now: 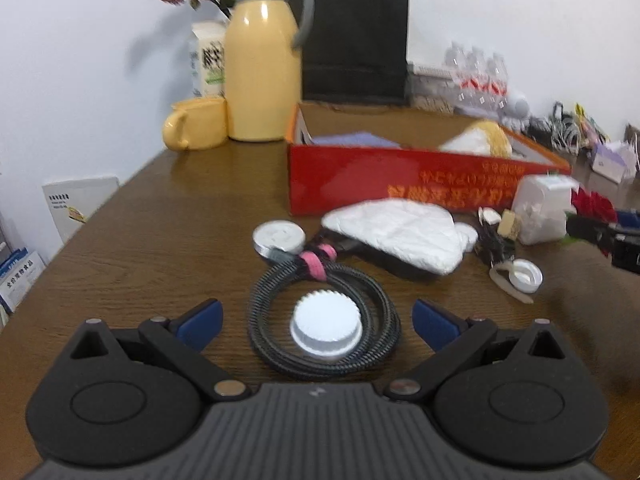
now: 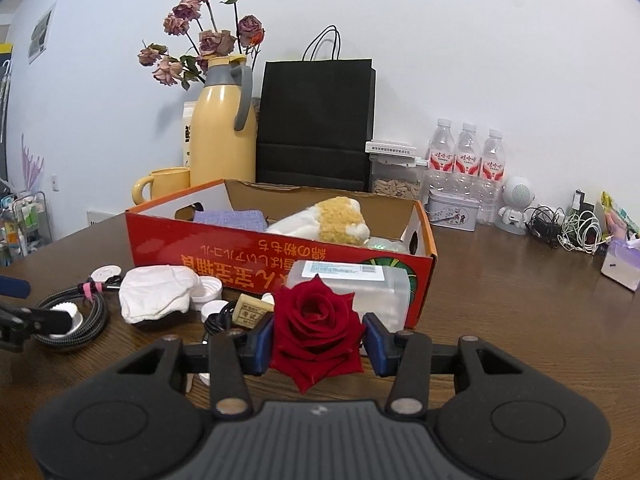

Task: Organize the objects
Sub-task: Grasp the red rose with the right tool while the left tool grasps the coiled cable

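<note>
Nearest you, your right gripper (image 2: pixel 318 342) has its jaws clamped on a red rose (image 2: pixel 316 328), held just in front of the red box (image 2: pixel 248 252) on the table (image 2: pixel 500 312). Your left gripper (image 1: pixel 318 322) has its jaws spread wide on either side of a white cap (image 1: pixel 326 330), which sits inside a coiled braided cable (image 1: pixel 324 320). Beyond them lie a white cloth (image 1: pixel 400 236) and a round tin (image 1: pixel 279 236).

Upside-down yellow characters, Japanese kana among them, are running along the front of the red box (image 2: pixel 280 248). Red labels on the water bottles (image 2: pixel 466 160) are showing characters too small to read.
</note>
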`<state>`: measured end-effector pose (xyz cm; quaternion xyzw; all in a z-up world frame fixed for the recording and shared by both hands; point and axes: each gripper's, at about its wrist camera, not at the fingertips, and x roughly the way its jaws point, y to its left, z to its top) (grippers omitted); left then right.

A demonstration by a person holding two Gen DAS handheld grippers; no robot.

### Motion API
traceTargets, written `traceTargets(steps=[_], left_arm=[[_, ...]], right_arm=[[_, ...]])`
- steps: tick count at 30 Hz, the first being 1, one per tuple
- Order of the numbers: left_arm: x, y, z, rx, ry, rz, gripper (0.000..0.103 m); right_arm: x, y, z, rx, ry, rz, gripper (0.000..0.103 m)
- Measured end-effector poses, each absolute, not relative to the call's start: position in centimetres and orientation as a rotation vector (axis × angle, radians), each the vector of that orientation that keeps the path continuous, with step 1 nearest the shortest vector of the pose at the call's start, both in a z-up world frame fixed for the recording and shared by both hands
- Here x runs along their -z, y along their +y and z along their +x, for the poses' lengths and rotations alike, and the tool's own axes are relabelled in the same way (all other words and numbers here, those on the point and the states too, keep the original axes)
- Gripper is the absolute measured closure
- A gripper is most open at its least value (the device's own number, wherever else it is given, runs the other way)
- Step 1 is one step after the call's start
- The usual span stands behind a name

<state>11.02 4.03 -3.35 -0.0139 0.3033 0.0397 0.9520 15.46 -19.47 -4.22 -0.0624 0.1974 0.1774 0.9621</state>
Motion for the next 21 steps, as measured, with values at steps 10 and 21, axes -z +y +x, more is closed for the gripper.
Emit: traceTargets(steps=[10,21], left_arm=[[4.2,4.0,13.6,-0.078,0.703,-0.012,0.0],[4.1,3.7,13.7,-0.086,0.677,-0.015,0.011]], right_arm=[[4.2,-19.3,15.2,-0.373,0.39,-0.138,0.058],[4.2,-19.4,15.2,-0.382,0.391,-0.127,0.058]])
